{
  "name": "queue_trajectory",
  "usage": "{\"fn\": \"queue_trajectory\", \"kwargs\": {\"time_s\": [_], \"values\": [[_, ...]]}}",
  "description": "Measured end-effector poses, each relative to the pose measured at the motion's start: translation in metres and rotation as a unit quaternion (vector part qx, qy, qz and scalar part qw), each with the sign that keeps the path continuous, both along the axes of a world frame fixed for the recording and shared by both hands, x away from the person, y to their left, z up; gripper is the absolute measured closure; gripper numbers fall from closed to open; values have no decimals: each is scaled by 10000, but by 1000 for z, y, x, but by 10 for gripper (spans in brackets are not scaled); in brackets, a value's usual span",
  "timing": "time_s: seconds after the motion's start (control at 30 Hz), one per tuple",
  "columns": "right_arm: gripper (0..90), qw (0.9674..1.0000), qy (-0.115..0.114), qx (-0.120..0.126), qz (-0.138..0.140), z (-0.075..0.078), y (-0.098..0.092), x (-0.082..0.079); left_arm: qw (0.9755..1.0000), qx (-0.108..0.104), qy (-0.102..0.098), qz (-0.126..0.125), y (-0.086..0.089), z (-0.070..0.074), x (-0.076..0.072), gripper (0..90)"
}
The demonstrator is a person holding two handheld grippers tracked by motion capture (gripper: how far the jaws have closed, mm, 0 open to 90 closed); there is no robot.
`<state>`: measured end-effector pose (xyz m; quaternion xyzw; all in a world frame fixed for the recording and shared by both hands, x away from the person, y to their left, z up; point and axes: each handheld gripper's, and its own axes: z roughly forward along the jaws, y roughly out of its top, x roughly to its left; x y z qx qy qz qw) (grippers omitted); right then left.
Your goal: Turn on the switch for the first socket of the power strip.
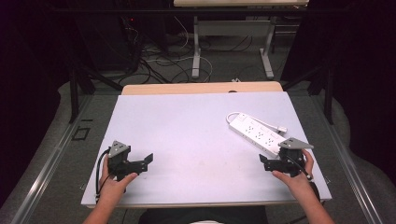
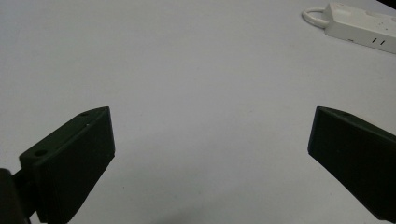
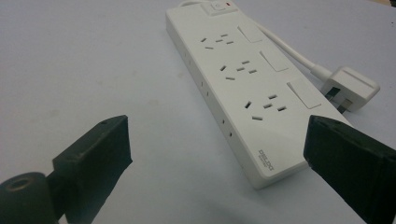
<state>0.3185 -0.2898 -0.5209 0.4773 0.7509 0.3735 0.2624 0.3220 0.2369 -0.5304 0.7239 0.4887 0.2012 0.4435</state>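
Nothing's really started yet: the power strip (image 1: 258, 133) sits untouched on the tabletop (image 1: 187, 135) just ahead of the right gripper (image 3: 217, 149), and both it and the left gripper (image 2: 210, 144) have jaws wide apart, holding nothing.

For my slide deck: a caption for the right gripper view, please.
Open right gripper facing a white power strip lying on the table.

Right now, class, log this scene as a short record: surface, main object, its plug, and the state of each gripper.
surface: pale table
main object: white power strip, lying flat, sockets up
plug: white plug resting on the table beside the strip, not inserted
left gripper: open, nothing between jaws
right gripper: open, close to the strip's near end, not gripping it
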Motion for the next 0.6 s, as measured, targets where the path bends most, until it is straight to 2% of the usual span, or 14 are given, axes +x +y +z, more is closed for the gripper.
{"fn": "queue_trajectory", "kwargs": {"time_s": [0.23, 0.37, 0.6], "values": [[66, 9997, 176, -70, 174, 7, 7, 5, 10000, -10, -7, -2, -2, 0, -1, 4], [71, 9988, 322, -202, 314, 11, 12, 9, 10000, -12, -2, 13, -2, -1, -1, 4], [102, 9978, 478, -255, 390, 19, 16, 16, 10000, 17, 5, 19, -2, -1, -1, 4]]}}
